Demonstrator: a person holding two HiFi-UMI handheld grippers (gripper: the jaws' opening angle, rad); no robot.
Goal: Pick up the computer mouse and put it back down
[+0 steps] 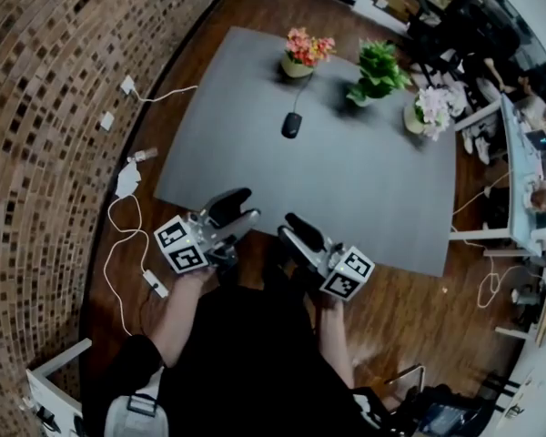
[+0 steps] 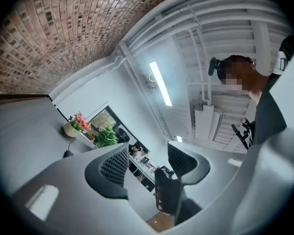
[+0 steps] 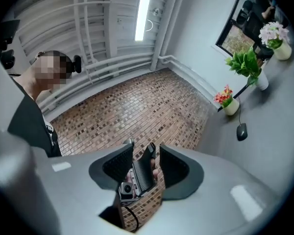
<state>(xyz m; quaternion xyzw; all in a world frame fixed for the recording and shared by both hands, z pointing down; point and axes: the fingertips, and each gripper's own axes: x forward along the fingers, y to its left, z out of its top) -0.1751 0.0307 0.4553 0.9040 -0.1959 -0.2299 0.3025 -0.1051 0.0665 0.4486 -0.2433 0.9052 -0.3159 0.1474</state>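
- Black corded computer mouse [image 1: 291, 125] lies flat on the grey rectangular bench [image 1: 346, 180], towards the far side, just in front of the cream pot of pink and orange flowers [image 1: 300, 53]
- Left hand-held gripper [image 1: 239, 209] hovers at the bench's near edge, jaws apart, nothing gripped
- Right hand-held gripper [image 1: 294, 228] sits just beside it, jaws wide, empty too
- Both are well apart from the mouse
- Green leafy plant [image 1: 378, 73] and a pot of pale flowers [image 1: 430, 109] stand to the mouse's right
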